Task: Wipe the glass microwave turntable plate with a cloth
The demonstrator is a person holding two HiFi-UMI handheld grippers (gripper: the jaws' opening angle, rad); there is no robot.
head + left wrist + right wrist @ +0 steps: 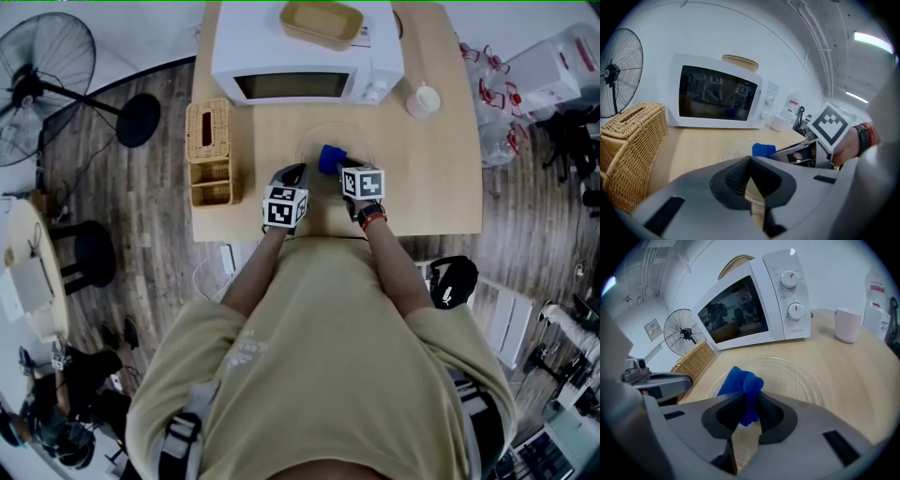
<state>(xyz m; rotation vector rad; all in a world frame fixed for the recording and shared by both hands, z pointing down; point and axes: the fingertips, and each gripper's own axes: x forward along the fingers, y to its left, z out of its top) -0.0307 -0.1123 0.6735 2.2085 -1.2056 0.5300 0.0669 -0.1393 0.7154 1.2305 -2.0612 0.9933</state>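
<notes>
The clear glass turntable plate [349, 138] lies flat on the wooden table in front of the microwave, also seen in the right gripper view [801, 376] and the left gripper view [735, 151]. My right gripper [749, 401] is shut on a bunched blue cloth [740, 384], and the cloth [331, 157] rests on the plate's near left part. My left gripper [750, 160] is shut with nothing between its jaws, its tips at the plate's near left rim [302, 161]. In the head view the left gripper [292, 174] and right gripper [351, 174] sit side by side.
A white microwave [305, 66], door shut, stands at the table's back with a beige tray [322, 23] on top. A wicker basket [210, 153] stands at the table's left. A white cup [423, 100] is at the back right. A fan [42, 80] stands on the floor to the left.
</notes>
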